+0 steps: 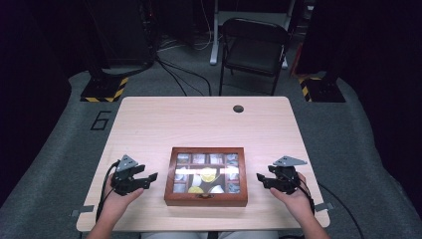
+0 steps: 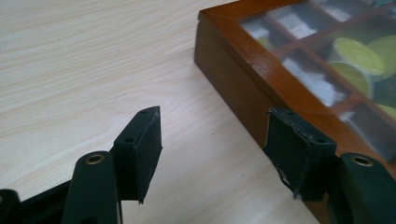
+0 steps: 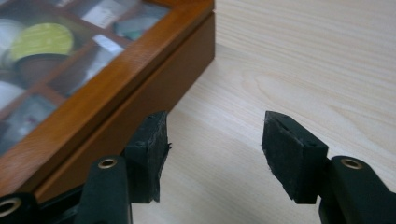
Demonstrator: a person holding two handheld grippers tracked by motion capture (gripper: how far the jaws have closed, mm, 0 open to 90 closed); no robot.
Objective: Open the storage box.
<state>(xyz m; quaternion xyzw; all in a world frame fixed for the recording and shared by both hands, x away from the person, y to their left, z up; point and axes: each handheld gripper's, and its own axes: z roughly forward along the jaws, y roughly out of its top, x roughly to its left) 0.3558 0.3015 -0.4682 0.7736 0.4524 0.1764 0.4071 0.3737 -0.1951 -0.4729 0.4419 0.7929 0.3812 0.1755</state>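
A brown wooden box (image 1: 206,199) with a glass lid divided into several compartments lies near the table's front edge, shut; yellow and white items show under the glass. My left gripper (image 1: 152,179) hovers just left of the box, jaws apart with nothing between them. In the left gripper view the box's side wall (image 2: 233,84) runs past the right pad (image 2: 294,149). My right gripper (image 1: 261,179) hangs just right of the box, jaws also apart and empty. The right gripper view has the box's edge (image 3: 140,84) beside the left pad (image 3: 152,149).
The light wooden table (image 1: 199,119) has a small dark round hole (image 1: 238,108) near its far edge. A black folding chair (image 1: 253,50) stands beyond the table, with cables and stand bases on the grey floor.
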